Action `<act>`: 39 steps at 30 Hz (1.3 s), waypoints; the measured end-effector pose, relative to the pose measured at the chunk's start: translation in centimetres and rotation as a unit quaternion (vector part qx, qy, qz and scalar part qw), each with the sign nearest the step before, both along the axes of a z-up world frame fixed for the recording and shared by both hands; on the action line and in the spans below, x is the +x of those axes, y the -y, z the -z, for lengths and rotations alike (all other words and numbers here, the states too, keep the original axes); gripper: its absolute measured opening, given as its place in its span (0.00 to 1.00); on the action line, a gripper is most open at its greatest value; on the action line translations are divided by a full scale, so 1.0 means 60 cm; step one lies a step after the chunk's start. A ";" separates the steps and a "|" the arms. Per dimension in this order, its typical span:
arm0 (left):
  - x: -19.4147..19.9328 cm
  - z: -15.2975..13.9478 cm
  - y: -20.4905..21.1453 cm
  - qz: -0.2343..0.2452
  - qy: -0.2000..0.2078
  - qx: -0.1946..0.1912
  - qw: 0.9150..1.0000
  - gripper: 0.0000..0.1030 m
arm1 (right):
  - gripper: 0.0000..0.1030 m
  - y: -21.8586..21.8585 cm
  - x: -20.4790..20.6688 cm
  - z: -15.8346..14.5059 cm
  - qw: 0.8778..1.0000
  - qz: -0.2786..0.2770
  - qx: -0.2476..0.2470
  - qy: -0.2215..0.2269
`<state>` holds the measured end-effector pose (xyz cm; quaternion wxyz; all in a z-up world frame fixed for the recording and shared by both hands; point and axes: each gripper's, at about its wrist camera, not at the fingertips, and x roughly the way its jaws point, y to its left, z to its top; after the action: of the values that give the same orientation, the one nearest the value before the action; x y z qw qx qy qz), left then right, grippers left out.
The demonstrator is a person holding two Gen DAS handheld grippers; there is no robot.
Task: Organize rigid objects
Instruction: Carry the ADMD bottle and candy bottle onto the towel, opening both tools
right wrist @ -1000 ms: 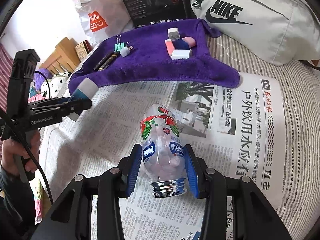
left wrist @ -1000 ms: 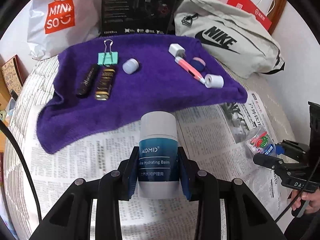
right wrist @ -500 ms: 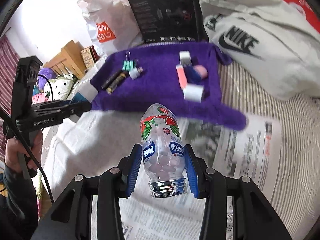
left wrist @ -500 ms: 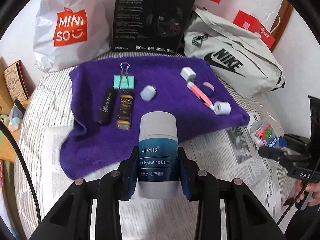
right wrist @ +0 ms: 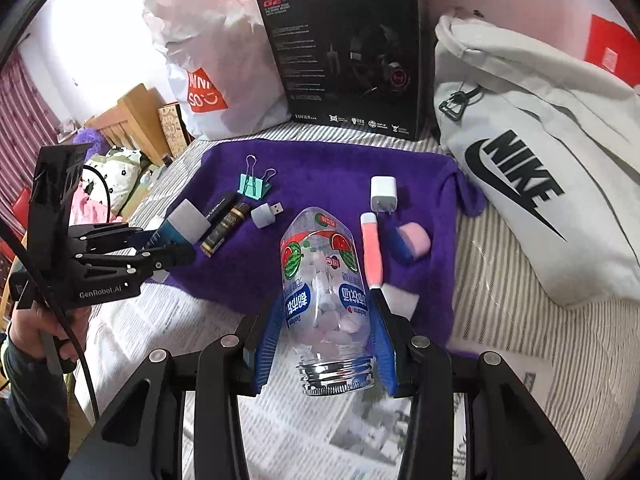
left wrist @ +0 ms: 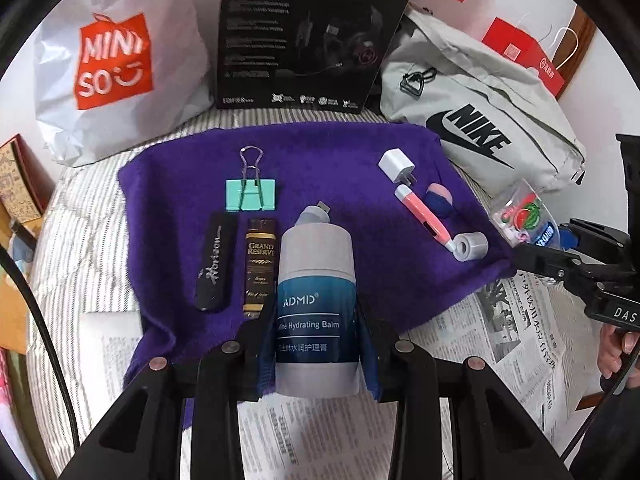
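**Both tools loaded, over the purple towel**

Left tool (left wrist: 316, 344) pinches the ADMID balm tube (left wrist: 316, 300), upright, above the front edge of the purple towel (left wrist: 340, 168). Right tool (right wrist: 326, 336) pinches the clear candy bottle (right wrist: 324, 292), silver threaded neck toward the camera, near the towel's front-right corner. On the towel: green binder clip (left wrist: 251, 196), two dark tubes (left wrist: 216, 266), white charger (left wrist: 396, 166), pink pen (left wrist: 424, 218).

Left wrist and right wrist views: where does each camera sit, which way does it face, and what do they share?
Left wrist: on the left gripper, facing the purple towel over its clamped balm tube; the right gripper shows at right.
Right wrist: on the right gripper, facing the towel over its candy bottle; the left gripper shows at left.
Shared: towel, binder clip, Nike bag.
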<state>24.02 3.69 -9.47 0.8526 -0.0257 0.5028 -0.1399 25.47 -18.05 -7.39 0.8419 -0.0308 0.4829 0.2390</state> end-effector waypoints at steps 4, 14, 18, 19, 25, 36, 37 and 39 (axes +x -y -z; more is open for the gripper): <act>0.023 0.019 0.004 0.006 -0.016 0.002 1.000 0.33 | 0.41 -0.010 0.026 0.020 1.000 0.003 -0.004 -0.012; 0.059 0.053 0.014 0.017 -0.040 0.009 0.999 0.33 | 0.41 -0.042 0.085 0.075 0.999 0.005 -0.032 -0.032; 0.066 0.061 0.021 0.020 -0.044 0.015 0.999 0.33 | 0.41 -0.051 0.093 0.091 0.998 -0.001 -0.042 -0.039; 0.068 0.063 0.024 0.020 -0.044 0.018 0.999 0.33 | 0.41 -0.053 0.094 0.095 0.998 -0.003 -0.045 -0.042; 0.078 0.065 0.034 0.025 -0.045 0.025 0.998 0.33 | 0.41 -0.063 0.095 0.111 0.997 -0.017 -0.055 -0.047; 0.085 0.066 0.035 0.041 -0.038 0.028 0.998 0.33 | 0.41 -0.078 0.105 0.130 0.996 -0.030 -0.068 -0.046; 0.084 0.066 0.035 0.042 -0.037 0.028 0.998 0.33 | 0.41 -0.080 0.105 0.130 0.996 -0.031 -0.070 -0.045; 0.084 0.066 0.034 0.042 -0.036 0.028 0.998 0.33 | 0.41 -0.081 0.105 0.130 0.996 -0.034 -0.074 -0.043</act>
<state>29.04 1.63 -13.45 0.8278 0.0141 0.5374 -0.1601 31.79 -13.19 -15.20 0.8073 -0.0993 0.5335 0.2319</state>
